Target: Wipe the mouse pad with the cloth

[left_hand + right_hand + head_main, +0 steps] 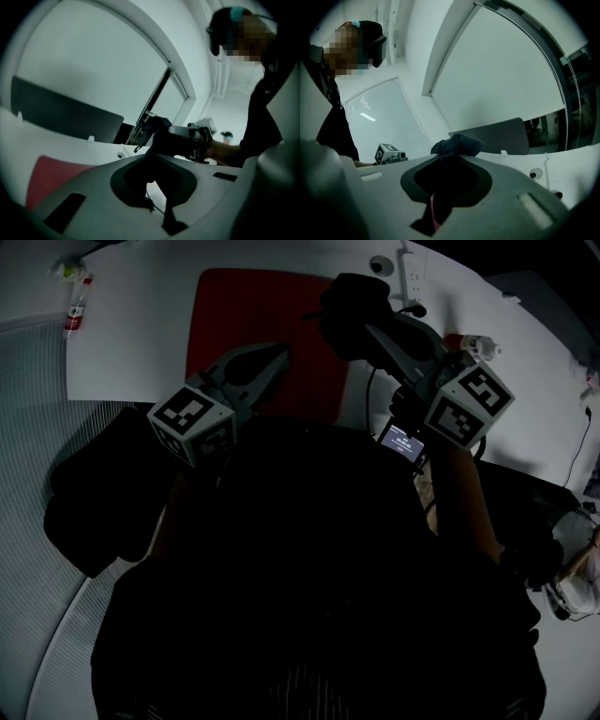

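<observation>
1. The right gripper (pixel 364 322) has its fingers clamped on the dark cloth (pixel 351 298). In the right gripper view the cloth (pixel 457 144) is bunched at the tips of this gripper (pixel 446 158)
2. The left gripper (pixel 272 354) has its jaws together and nothing between them. It hangs over the near part of the red pad (pixel 244 315), and the left gripper view shows the same closed tips (pixel 151 157)
3. The pad lies flat on the white table (pixel 141 343), in front of the person. The cloth is above the right edge of the pad, and I cannot tell if it touches the pad
4. Judged from this, picking up the cloth is done, and the wiping itself is at its start or not yet begun. The pad (pixel 47 178) shows no wet or clean trace, so almost the whole surface seems left to wipe
5. Nothing lies on the pad. A cable (pixel 370 390) runs just beside its right edge and can catch the cloth
6. A power strip (pixel 412 277) and a small bottle (pixel 476 343) are near the right gripper, so a wide stroke to the right may hit them
7. Another bottle (pixel 73 310) stands well apart, at the far left of the table
</observation>
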